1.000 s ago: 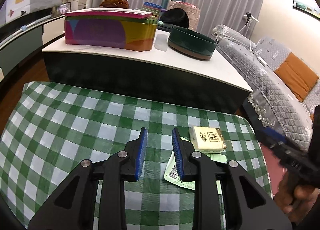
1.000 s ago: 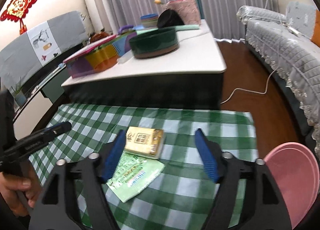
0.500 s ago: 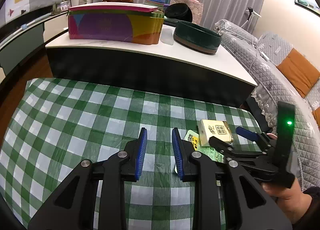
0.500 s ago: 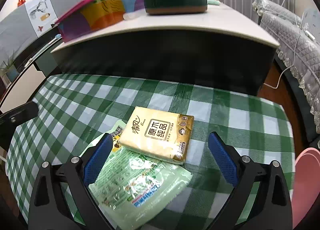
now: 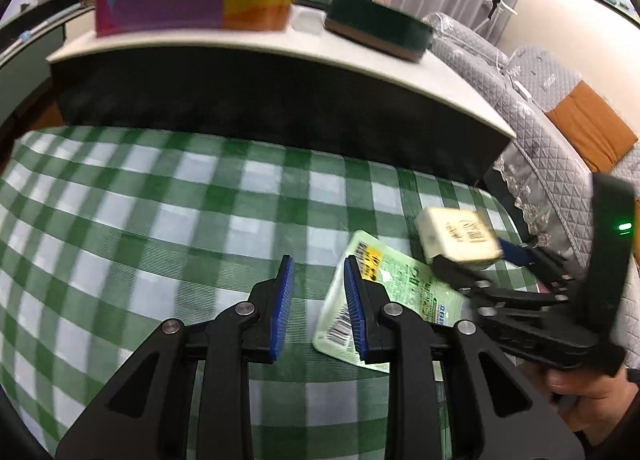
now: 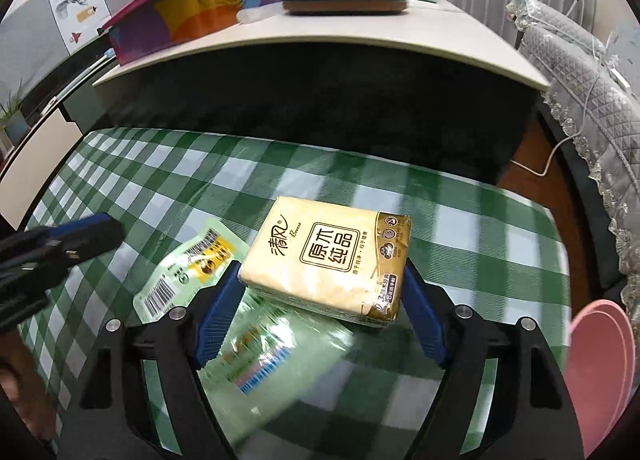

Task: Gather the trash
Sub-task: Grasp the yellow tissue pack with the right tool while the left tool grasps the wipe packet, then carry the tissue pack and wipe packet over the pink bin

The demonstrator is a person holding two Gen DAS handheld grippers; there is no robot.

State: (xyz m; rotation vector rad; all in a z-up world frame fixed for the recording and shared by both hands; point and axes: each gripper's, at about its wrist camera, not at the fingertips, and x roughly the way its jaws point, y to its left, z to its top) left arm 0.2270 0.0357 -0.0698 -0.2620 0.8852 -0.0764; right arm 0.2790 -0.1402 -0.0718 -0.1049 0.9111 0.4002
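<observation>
Yellow tissue pack [image 6: 326,256] now clamped between right gripper [image 6: 322,314] pads, raised off green wrapper [image 6: 192,260]; left gripper [image 5: 318,310] open, idle; wrapper left for collection

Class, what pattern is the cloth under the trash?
Green and white check on the cloth; clearest in the right wrist view.

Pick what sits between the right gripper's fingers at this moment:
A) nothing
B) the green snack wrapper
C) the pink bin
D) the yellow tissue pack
D: in the right wrist view the right gripper has its blue fingers pressed against both sides of the yellow tissue pack, while the green snack wrapper lies flat on the checked cloth beneath.
</observation>
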